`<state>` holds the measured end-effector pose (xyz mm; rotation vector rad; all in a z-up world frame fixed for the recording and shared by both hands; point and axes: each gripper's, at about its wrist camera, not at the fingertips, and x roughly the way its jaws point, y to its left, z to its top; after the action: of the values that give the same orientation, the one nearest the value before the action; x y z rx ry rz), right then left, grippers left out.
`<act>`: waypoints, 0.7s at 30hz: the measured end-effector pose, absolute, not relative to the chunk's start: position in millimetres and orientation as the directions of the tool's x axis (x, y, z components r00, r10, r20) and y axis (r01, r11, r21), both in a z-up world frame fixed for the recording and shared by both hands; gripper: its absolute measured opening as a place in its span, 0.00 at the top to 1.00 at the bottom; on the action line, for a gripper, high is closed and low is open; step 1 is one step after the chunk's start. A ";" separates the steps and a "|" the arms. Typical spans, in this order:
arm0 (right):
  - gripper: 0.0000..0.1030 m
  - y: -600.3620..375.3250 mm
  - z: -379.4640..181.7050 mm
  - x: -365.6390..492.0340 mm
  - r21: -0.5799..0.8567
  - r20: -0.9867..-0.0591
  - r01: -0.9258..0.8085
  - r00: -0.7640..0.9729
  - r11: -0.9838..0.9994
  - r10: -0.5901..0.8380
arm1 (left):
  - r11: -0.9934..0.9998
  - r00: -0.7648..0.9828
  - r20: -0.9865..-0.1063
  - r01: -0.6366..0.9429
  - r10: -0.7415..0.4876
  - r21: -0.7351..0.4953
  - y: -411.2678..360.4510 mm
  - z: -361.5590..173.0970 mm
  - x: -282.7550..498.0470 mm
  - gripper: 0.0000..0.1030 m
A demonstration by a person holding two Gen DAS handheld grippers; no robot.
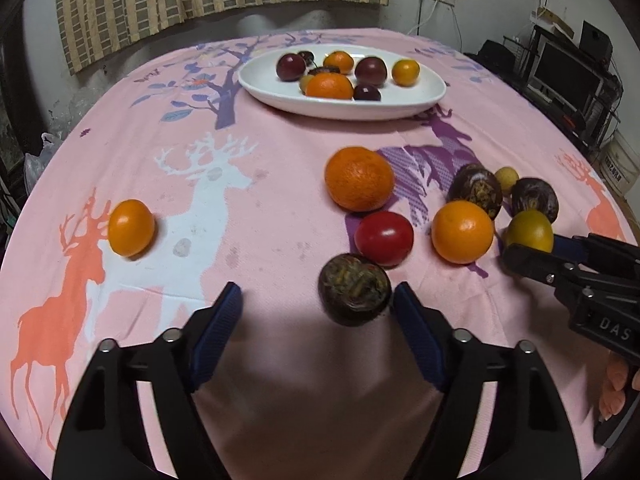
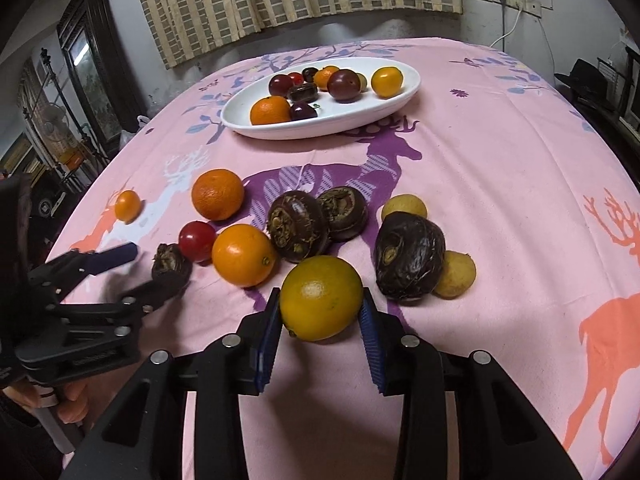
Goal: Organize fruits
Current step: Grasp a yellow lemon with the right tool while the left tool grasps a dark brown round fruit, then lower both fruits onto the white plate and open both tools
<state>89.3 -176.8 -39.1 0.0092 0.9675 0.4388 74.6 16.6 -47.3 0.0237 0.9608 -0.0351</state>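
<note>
A white oval plate [image 1: 416,104] [image 2: 240,120] at the far side holds several fruits. My left gripper [image 1: 318,300] is open; a dark water chestnut [image 1: 354,290] [image 2: 171,266] lies between its fingertips, against the right pad. My right gripper [image 2: 320,304] [image 1: 532,250] is shut on a yellow-green citrus fruit [image 2: 320,298] [image 1: 529,230], low over the cloth. Loose on the cloth: a big orange [image 1: 359,178], a red tomato [image 1: 383,237], a smaller orange [image 1: 462,231], more dark chestnuts [image 2: 408,256] and a small orange at the left [image 1: 131,227].
The pink deer-print cloth [image 1: 280,184] covers the table. Two small yellow fruits [image 2: 456,274] lie beside the right chestnut. Curtains and a wall stand behind the table. Shelves with electronics [image 1: 568,68] stand at the right.
</note>
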 end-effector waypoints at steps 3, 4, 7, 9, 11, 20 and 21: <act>0.63 -175.1 -35.2 84.1 0.197 -0.785 -0.379 0.492 0.904 0.377 | 0.999 0.581 -0.814 0.041 -0.009 0.018 10.1 -48.6 76.0 0.38; 0.63 -173.6 -33.7 82.1 0.192 -0.781 -0.389 0.495 0.901 0.380 | 0.999 0.584 -0.811 0.042 -0.010 0.018 8.3 -48.1 76.3 0.44; 0.63 -171.7 -30.1 77.9 0.193 -0.773 -0.409 0.497 0.892 0.395 | 0.998 0.580 -0.814 0.058 -0.026 0.010 2.3 -45.3 75.2 0.64; 0.63 -172.8 -26.5 75.9 0.206 -0.761 -0.416 0.502 0.886 0.412 | 0.997 0.585 -0.811 0.058 0.004 0.046 -2.4 -41.3 73.9 0.64; 0.63 -174.7 -22.5 74.9 0.220 -0.744 -0.417 0.513 0.882 0.429 | 0.997 0.593 -0.805 0.064 -0.005 0.041 -2.7 -35.2 73.2 0.64; 0.63 -175.9 19.9 78.3 0.247 -0.650 -0.448 0.581 0.859 0.490 | 0.997 0.672 -0.740 0.071 -0.041 0.009 11.6 28.8 105.5 0.64; 0.63 -173.9 25.7 83.1 0.236 -0.646 -0.455 0.587 0.859 0.488 | 0.998 0.678 -0.734 0.067 -0.038 0.010 12.6 33.6 114.1 0.64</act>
<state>83.1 -173.9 25.7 0.0469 0.7670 0.5499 114.1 12.6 33.6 0.0371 0.8237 -0.0589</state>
